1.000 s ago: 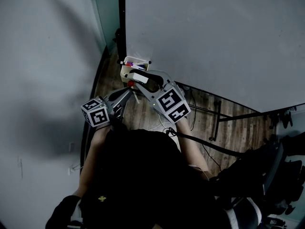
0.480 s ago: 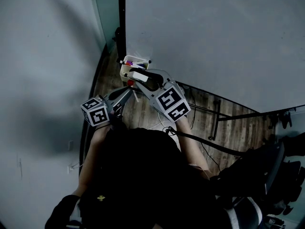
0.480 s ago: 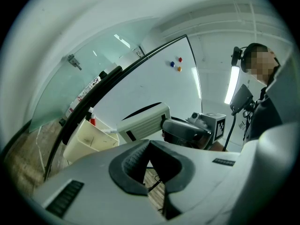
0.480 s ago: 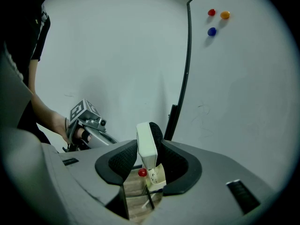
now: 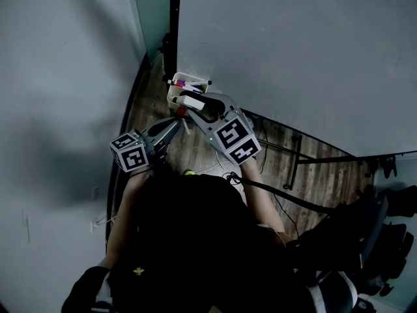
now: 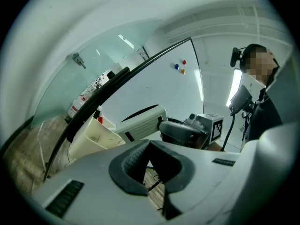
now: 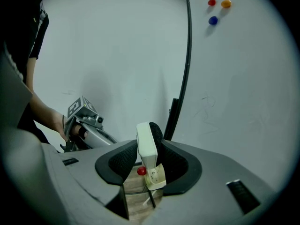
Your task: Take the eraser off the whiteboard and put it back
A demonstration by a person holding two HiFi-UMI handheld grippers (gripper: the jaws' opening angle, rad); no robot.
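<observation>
A white eraser (image 5: 191,102) with a black felt back stands on edge between the jaws of my right gripper (image 5: 195,107), which is shut on it. In the right gripper view the eraser (image 7: 146,144) stands upright in that gripper (image 7: 147,162), just in front of the whiteboard's (image 5: 293,51) dark left edge. Right beyond the eraser a cream marker tray (image 5: 176,93) hangs at the board's lower left corner. My left gripper (image 5: 174,124) hangs lower left, level and aimed at the tray (image 6: 93,135). Its tips meet with nothing between them. From there the eraser (image 6: 143,124) shows side-on.
Red, orange and blue magnets (image 7: 213,20) stick high on the board. The board's stand legs and cables (image 5: 293,168) lie on the wooden floor. A grey wall (image 5: 58,109) and a glass panel (image 5: 150,12) close off the left. An office chair (image 5: 365,240) stands at lower right.
</observation>
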